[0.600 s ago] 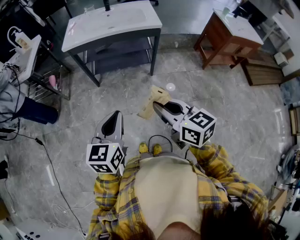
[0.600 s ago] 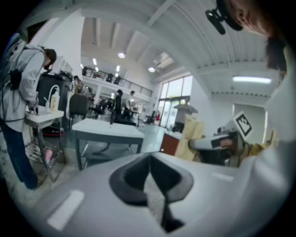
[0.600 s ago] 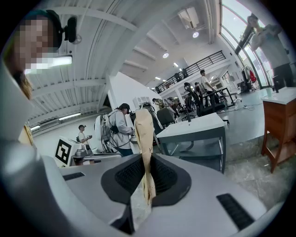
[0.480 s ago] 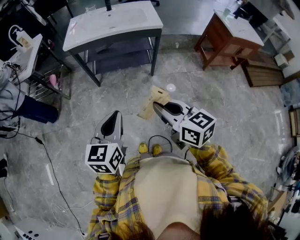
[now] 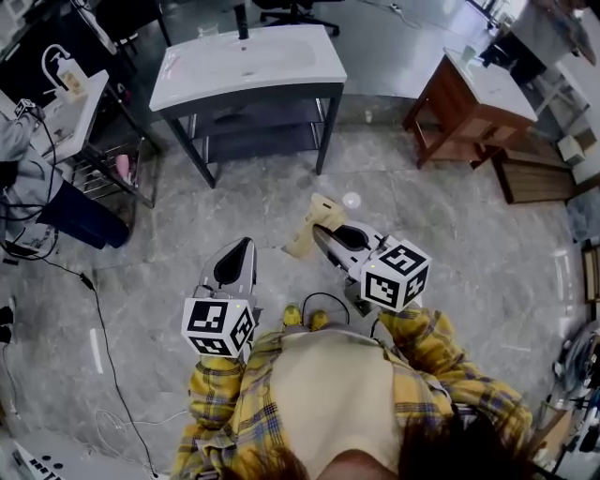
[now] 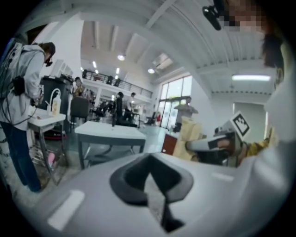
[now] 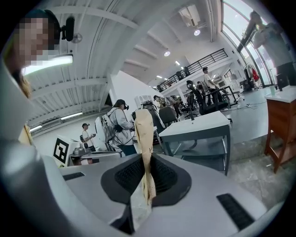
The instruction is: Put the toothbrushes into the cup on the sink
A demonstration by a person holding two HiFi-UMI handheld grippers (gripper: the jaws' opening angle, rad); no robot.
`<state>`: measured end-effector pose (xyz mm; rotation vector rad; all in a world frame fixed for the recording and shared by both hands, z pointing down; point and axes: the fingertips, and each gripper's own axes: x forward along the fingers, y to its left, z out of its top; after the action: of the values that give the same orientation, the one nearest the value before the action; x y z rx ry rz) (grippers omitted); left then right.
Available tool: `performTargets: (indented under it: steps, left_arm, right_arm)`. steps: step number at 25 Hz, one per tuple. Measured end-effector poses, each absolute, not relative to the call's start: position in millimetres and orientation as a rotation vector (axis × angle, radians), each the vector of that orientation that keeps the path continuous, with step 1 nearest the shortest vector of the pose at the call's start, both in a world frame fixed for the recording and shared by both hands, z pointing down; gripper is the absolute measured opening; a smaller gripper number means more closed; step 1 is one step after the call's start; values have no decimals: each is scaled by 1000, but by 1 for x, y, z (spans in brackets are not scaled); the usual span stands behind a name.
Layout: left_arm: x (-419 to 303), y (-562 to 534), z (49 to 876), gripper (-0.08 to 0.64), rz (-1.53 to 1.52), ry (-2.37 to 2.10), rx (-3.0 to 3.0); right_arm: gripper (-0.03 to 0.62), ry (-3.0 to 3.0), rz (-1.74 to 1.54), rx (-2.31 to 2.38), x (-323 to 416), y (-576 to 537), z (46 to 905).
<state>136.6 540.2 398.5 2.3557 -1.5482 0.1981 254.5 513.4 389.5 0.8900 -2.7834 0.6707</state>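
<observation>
Quick note from my end of the rig. The right tool point(image 5: 321, 234) was clamped on a flat tan paper pack point(image 5: 314, 208), which I took for a wrapped toothbrush, though I couldn't see a brush inside. In the right gripper view the pack stood upright between the pads, its long axis running up out of the jaws, most of its length above the grip. The left tool point(image 6: 149, 183) was fully closed with nothing in it.

What mattered: the sink point(image 5: 281, 66) lay straight ahead and a bit to the left, well apart from both tools, with bare floor point(image 5: 234, 202) between. What looked like the cup point(image 5: 208, 31) sat at the sink's far edge, just left of the faucet point(image 5: 242, 19). So, as I read it, the loaded right tool needed a long carry forward and leftward, right across to that far edge, before tipping the pack down into the cup.
</observation>
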Motion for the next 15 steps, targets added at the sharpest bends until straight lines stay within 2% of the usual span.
performTargets:
  steps: [15]
  left_arm:
    - [86, 521, 412, 6, 197, -1535, 2382]
  right_arm:
    - [44, -2793, 626, 857, 193, 492, 392]
